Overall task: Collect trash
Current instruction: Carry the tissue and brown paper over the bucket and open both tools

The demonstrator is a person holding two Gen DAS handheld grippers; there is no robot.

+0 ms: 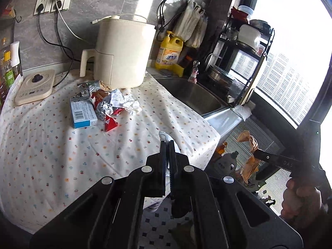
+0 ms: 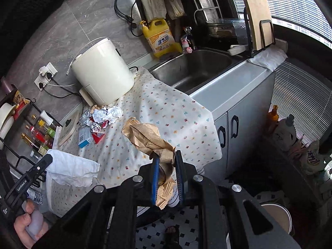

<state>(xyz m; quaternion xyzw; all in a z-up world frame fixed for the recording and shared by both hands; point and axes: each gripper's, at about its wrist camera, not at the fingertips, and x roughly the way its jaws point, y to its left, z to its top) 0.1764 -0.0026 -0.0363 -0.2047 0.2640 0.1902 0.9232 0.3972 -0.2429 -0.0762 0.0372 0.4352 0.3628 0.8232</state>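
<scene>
- Left wrist view: the left gripper (image 1: pixel 168 145) is clenching a white tissue (image 1: pixel 166 136), jaws pressed tight on it, hovering past the edge of the flowery tablecloth (image 1: pixel 51 145).
- Right wrist view: the right gripper (image 2: pixel 167 157) is grasping a crumpled brown paper bag (image 2: pixel 145 137), held up in the air in front of the counter, not touching the cloth.
- Rest of the trash pile (image 1: pixel 103 103) is sitting on the cloth just in front of the cream air fryer (image 1: pixel 122 51): blue box (image 1: pixel 83 113), foil ball (image 1: pixel 104 109), red wrapper (image 1: pixel 111 123), crumpled white paper (image 1: pixel 132 105).
- The steel sink (image 2: pixel 197 70) is lying right beside the cloth.
</scene>
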